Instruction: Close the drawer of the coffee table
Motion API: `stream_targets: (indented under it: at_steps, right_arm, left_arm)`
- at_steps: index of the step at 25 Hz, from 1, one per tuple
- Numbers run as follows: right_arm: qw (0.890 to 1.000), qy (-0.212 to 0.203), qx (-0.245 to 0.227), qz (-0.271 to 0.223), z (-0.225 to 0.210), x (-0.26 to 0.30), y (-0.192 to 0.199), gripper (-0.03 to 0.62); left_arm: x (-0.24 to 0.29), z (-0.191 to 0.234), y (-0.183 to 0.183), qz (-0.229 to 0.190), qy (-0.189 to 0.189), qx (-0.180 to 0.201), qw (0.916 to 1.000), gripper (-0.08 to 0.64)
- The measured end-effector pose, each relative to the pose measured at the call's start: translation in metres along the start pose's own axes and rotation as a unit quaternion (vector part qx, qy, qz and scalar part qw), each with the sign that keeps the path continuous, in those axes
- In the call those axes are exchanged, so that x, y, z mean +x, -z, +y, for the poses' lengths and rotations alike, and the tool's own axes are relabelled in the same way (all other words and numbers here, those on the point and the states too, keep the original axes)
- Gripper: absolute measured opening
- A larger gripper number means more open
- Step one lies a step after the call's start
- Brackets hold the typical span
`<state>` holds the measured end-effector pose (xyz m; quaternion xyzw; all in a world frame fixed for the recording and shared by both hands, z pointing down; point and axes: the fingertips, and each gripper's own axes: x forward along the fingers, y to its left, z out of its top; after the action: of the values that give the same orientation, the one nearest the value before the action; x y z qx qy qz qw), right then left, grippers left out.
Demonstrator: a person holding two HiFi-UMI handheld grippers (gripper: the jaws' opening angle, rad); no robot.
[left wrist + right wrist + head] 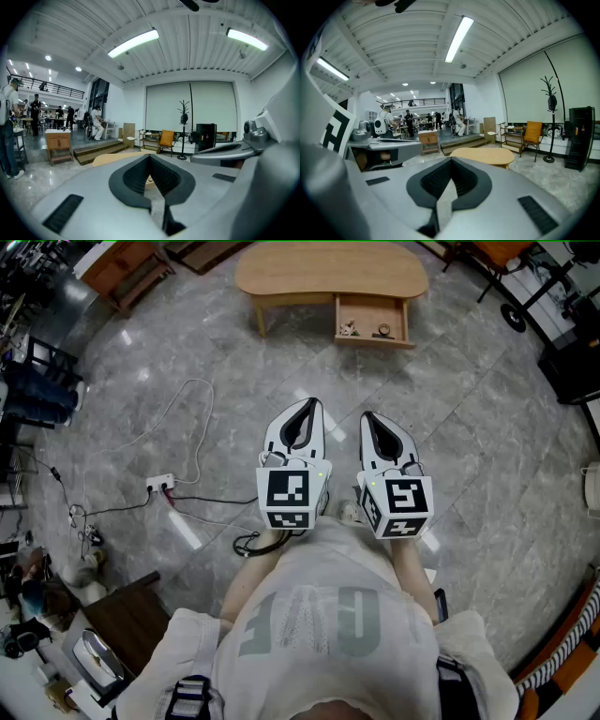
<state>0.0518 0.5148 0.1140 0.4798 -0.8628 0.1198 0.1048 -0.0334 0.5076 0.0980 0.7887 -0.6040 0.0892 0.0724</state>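
A light wooden coffee table (328,273) stands far ahead on the grey stone floor. Its drawer (373,320) is pulled out toward me, with a few small items inside. I hold both grippers side by side close to my body, well short of the table and touching nothing. The left gripper (309,405) and the right gripper (368,416) both have their jaws closed together with nothing between them. The tabletop (112,159) shows past the left gripper (150,155), and the same tabletop (485,154) shows beyond the right gripper (451,159).
A white power strip (159,486) with trailing cables lies on the floor to my left. A wooden cabinet (122,268) stands at the back left and dark equipment (572,362) at the right. An orange chair (166,139) and a coat stand (183,126) are beyond the table.
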Motion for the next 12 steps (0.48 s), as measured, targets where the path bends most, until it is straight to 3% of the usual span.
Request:
stream_targets:
  at_steps: [12]
  right_arm:
    - [1.0,0.014,0.016,-0.002,0.015,0.033,-0.001,0.005]
  left_arm:
    - [0.015,0.047,0.003,-0.007,0.018,-0.021,0.9996,0.008]
